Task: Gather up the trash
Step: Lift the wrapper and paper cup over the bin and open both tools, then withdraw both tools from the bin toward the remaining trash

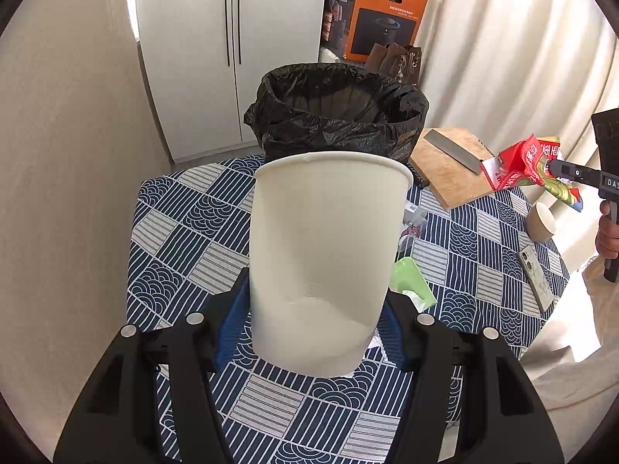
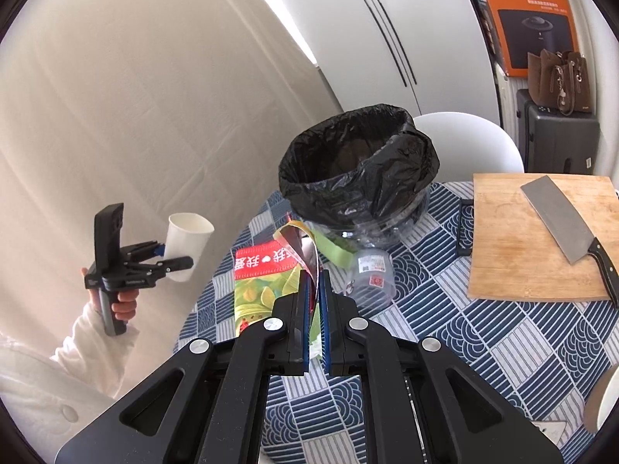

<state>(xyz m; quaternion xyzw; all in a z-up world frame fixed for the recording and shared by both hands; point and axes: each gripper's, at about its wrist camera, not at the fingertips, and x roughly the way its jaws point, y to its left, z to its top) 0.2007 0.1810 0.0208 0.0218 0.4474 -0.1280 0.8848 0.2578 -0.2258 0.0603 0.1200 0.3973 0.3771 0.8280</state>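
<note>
Holding a paper cup (image 1: 325, 255) aloft, left tongs (image 1: 315, 321) angle downward.

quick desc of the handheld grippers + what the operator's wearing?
Both the left gripper and the right gripper are matte black plastic pistol-grip units with scissor linkages, silver pivot pins, blue finger pads and small white lettering on the body. No cables visible. The sleeve is white and fuzzy.

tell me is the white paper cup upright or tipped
Upright: the white paper cup has its rim on top, clamped by the left gripper above the table.
</note>
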